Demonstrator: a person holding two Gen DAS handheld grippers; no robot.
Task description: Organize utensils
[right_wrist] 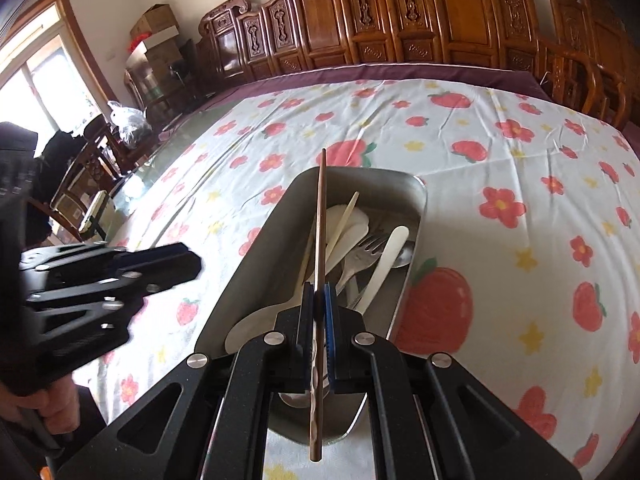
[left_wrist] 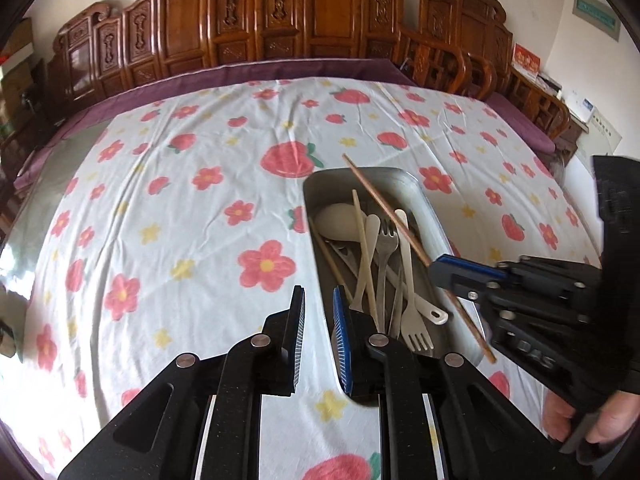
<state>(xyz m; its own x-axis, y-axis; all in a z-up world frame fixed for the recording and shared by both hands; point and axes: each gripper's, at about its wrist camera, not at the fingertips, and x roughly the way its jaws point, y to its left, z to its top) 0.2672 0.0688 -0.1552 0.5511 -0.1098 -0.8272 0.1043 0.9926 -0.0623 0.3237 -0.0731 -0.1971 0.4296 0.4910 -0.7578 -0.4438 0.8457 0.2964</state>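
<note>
Right hand-held gripper (right_wrist: 317,300): pinching a brown chopstick (right_wrist: 320,216) above the metal tray (right_wrist: 256,240). Left hand-held gripper (left_wrist: 318,312): slightly spread, empty, at the tray's near-left rim. In the tray: forks (left_wrist: 387,236), pale spoons (left_wrist: 338,220), more chopsticks. Beneath, floral-clothed tabletop (left_wrist: 192,208).

Home dining room, carved wooden chairs (left_wrist: 452,68), floral tablecloth (left_wrist: 192,200)

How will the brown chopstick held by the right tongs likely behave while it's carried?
The chopstick looks straight and unbent, so probably stiff. It is thin, likely light. The right tongs pinch it at one narrow spot with long lengths either side, so it may pivot or slip, and could roll if dropped on the cloth.
</note>
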